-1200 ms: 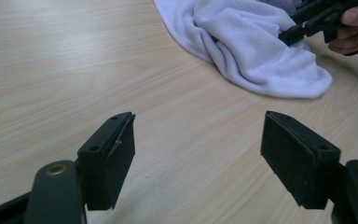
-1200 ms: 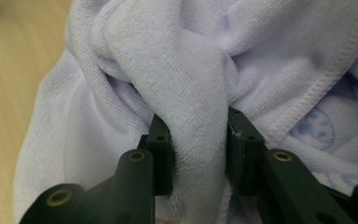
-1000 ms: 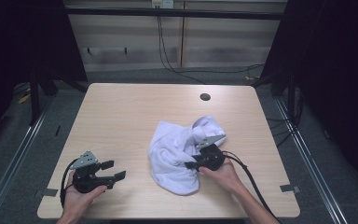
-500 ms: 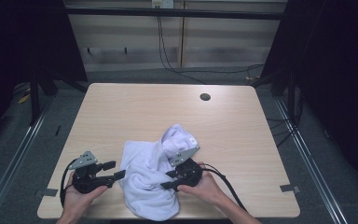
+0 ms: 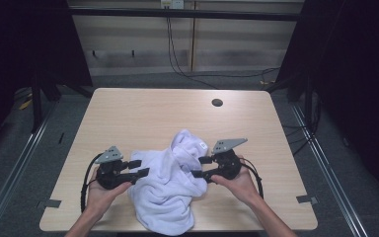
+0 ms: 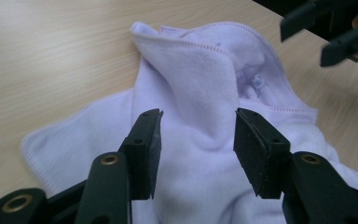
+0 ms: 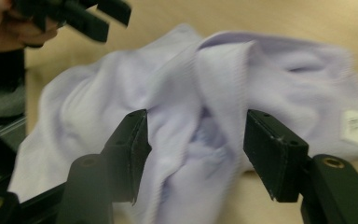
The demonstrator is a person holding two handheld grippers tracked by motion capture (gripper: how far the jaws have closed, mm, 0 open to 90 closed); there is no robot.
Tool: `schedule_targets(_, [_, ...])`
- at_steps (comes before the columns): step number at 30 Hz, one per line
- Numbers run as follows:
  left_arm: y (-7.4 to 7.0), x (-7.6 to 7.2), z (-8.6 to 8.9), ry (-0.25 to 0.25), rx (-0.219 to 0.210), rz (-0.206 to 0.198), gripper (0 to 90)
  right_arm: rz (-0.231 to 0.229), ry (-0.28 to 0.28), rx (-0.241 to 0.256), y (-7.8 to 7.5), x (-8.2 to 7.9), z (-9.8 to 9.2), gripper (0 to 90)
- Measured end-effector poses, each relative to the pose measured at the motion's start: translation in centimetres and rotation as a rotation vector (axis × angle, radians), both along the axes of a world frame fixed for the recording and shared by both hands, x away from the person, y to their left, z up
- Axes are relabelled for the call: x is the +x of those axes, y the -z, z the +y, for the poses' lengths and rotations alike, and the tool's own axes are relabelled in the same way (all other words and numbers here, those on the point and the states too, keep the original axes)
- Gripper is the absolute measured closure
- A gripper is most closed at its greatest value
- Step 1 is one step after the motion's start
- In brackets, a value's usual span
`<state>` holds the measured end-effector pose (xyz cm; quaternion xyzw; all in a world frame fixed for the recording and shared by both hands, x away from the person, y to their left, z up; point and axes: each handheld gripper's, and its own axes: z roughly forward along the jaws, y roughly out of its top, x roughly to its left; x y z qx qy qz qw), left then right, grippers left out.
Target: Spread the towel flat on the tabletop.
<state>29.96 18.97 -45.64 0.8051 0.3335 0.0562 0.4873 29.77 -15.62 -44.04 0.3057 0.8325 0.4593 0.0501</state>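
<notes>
I hold my left gripper (image 5: 140,168) and right gripper (image 5: 198,167) spread on either side of the crumpled white fleece cloth (image 5: 170,190) near the table's (image 5: 128,113) front edge, ready to pinch its folds.

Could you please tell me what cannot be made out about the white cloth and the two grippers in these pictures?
- White cloth: its near edge hangs past the table front, cut off by the high view's bottom edge.
- Label on the cloth: print blurred in the right gripper view.
- Left gripper and right gripper: open; contact with the cloth cannot be told.
</notes>
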Motion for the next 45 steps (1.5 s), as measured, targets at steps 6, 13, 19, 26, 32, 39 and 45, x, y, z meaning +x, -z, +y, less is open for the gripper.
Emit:
schedule_targets(6, [1.5, 2.0, -3.5, 0.07, 0.027, 0.06, 46.3, 0.035, 0.002, 0.026, 1.1, 4.1, 1.0, 58.3])
schedule_targets(13, [3.0, 2.4, -6.0, 0.139, 0.113, 0.093, 60.4, 0.074, -0.051, 0.029, 2.5, 4.6, 2.5, 85.7])
schedule_targets(19, [1.4, 2.8, -3.1, 0.094, -0.035, 0.085, 86.1, 0.075, 0.027, 0.054, 1.6, 4.4, 0.1, 88.4])
schedule_targets(26, [-1.8, 2.6, 1.8, -0.025, -0.187, 0.017, 86.6, 0.004, 0.182, 0.117, -2.5, 3.4, -5.6, 88.3])
schedule_targets(32, [-6.4, 3.4, 2.4, -0.061, -0.235, -0.099, 86.7, -0.043, 0.299, 0.165, -6.6, 4.0, -8.6, 88.2])
schedule_targets(39, [-14.4, 7.0, 1.8, -0.152, -0.242, -0.247, 86.9, -0.149, 0.401, 0.176, -13.1, 7.7, -7.9, 88.2])
schedule_targets(45, [-20.1, 8.5, 1.5, -0.186, -0.254, -0.365, 86.8, -0.256, 0.442, 0.156, -19.5, 11.3, -7.2, 88.1])
